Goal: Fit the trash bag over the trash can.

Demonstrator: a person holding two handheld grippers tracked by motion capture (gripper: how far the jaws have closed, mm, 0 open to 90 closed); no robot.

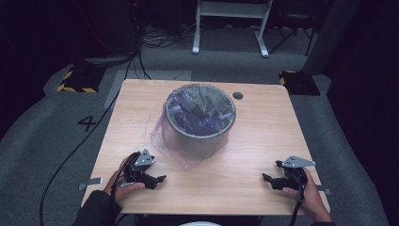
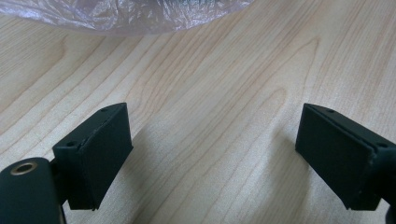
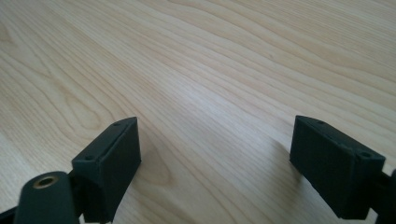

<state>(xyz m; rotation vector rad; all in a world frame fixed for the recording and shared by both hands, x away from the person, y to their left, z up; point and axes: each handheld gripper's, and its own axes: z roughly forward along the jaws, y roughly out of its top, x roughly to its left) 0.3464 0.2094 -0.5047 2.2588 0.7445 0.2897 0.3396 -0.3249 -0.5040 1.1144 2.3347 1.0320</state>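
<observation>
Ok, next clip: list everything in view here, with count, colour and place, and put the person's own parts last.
table: one, light wood, centre of the high view.
bin: one, grey, round, on the far middle of the table.
bag: one, translucent purple plastic, lining the bin, folded over its rim and draping onto the tabletop at its near left.
hole: one, dark, round, in the tabletop right of the bin.
frame: one, white, on the floor beyond the table.
left gripper: one, black, near left of the table, jaws open, nothing between them.
right gripper: one, black, near right, jaws open, nothing between them.
hands: two, one on each gripper.
</observation>
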